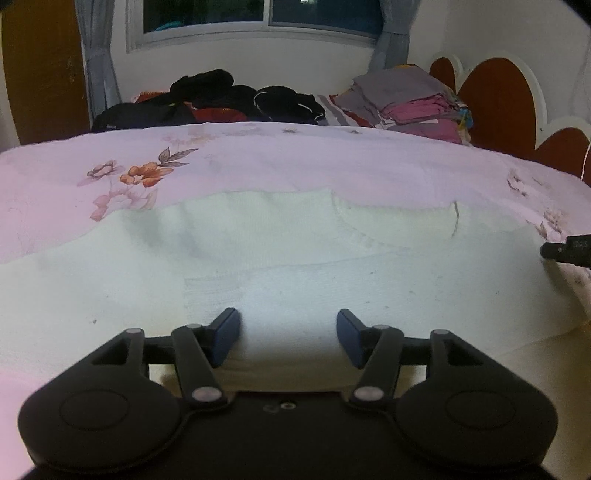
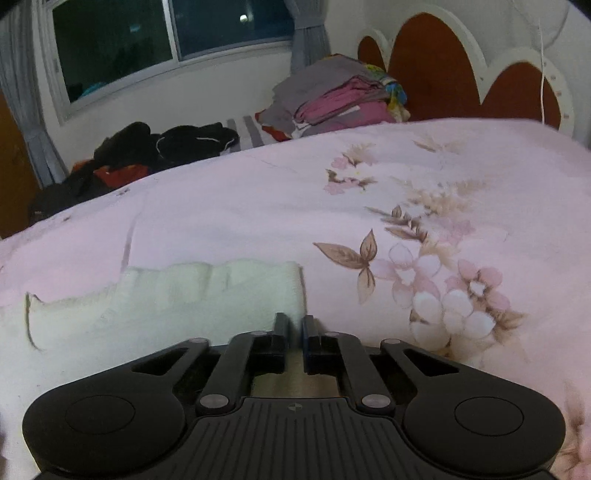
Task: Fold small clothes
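Dim indoor light, cool and slightly pink, and the window [image 1: 258, 14] is dark, giving nothing. Both views bow hard at the rims: the bedspread [image 1: 295, 155] humps up like a dome below that window, and black vignette eats the top corners. Soft blur all over, grainy in the dark clothes pile [image 1: 207, 99] under the window. A faint shadow pools on the white garment [image 1: 295, 266] nearest the lens.
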A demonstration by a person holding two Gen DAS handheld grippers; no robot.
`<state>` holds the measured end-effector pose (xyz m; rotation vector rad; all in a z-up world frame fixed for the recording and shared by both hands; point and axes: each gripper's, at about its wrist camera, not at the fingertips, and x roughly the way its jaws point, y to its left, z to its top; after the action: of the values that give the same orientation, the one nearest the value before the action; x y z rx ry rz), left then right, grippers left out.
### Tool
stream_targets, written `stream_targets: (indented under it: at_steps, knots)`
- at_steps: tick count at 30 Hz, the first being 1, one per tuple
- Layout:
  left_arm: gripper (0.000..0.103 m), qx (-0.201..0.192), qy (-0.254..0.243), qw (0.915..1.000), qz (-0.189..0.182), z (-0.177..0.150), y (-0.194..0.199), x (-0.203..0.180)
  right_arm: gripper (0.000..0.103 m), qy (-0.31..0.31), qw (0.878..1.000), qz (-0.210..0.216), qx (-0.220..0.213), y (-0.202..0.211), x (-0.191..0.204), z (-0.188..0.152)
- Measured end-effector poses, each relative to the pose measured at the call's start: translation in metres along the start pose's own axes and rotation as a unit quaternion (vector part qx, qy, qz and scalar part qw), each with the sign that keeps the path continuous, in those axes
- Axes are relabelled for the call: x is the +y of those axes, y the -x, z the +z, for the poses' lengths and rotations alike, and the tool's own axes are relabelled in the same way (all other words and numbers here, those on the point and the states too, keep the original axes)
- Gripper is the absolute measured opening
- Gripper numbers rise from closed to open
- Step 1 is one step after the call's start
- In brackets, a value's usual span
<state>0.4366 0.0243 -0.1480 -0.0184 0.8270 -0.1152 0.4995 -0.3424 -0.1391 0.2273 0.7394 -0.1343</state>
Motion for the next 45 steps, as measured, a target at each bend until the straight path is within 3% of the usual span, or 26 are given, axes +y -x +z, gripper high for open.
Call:
stream_targets:
  at_steps: [5, 8, 12, 13, 15, 16, 18, 24, 31, 35, 37, 42, 43, 45]
  knots:
    - [0.061, 0.002, 0.019, 0.9998, -0.003, 0.002, 0.016, 0.010, 0.006, 0.038, 0.999, 0.034, -0.014, 0.038, 0.027, -0.014]
    - [0.068, 0.000, 0.022, 0.9998, 0.002, 0.000, 0.030, 0.020, 0.007, 0.082, 0.995, 0.060, -0.001, 0.048, 0.055, -0.033]
    - [0.069, -0.002, 0.034, 0.9992, 0.019, -0.004, 0.050, 0.046, 0.009, 0.097, 0.992, 0.073, 0.034, 0.039, 0.080, -0.052]
    - [0.069, -0.001, 0.042, 0.9988, 0.026, -0.005, 0.055, 0.055, 0.012, 0.096, 0.992, 0.070, 0.033, 0.039, 0.084, -0.054]
    - [0.070, -0.003, 0.066, 0.9972, 0.036, -0.009, 0.067, 0.078, 0.041, 0.095, 0.992, 0.080, 0.031, 0.044, 0.092, -0.055]
    - [0.070, -0.003, 0.080, 0.9959, 0.043, -0.011, 0.072, 0.092, 0.046, 0.095, 0.991, 0.086, 0.028, 0.047, 0.096, -0.054]
    - [0.070, -0.003, 0.110, 0.9922, 0.059, -0.017, 0.082, 0.119, 0.047, 0.108, 0.989, 0.099, 0.015, 0.054, 0.108, -0.054]
    - [0.069, 0.005, 0.209, 0.9718, 0.108, -0.041, 0.103, 0.200, 0.047, 0.136, 0.979, 0.152, 0.019, 0.065, 0.164, -0.065]
    - [0.064, -0.015, 0.317, 0.9377, 0.141, -0.061, 0.118, 0.280, 0.047, 0.153, 0.966, 0.206, 0.030, 0.069, 0.226, -0.078]
    - [0.050, -0.023, 0.356, 0.9236, 0.140, -0.067, 0.112, 0.312, 0.047, 0.138, 0.961, 0.233, 0.045, 0.068, 0.247, -0.080]
    - [0.050, -0.034, 0.374, 0.9172, 0.134, -0.068, 0.105, 0.325, 0.047, 0.137, 0.962, 0.234, 0.045, 0.068, 0.255, -0.080]
    - [0.048, -0.054, 0.368, 0.9180, 0.139, -0.055, 0.089, 0.338, 0.047, 0.155, 0.966, 0.199, 0.049, 0.052, 0.268, -0.087]
    - [0.045, -0.060, 0.366, 0.9175, 0.143, -0.056, 0.089, 0.334, 0.047, 0.155, 0.967, 0.195, 0.053, 0.048, 0.270, -0.089]
    - [0.016, -0.069, 0.354, 0.9181, 0.165, -0.055, 0.084, 0.333, 0.047, 0.165, 0.967, 0.184, 0.070, 0.037, 0.272, -0.097]
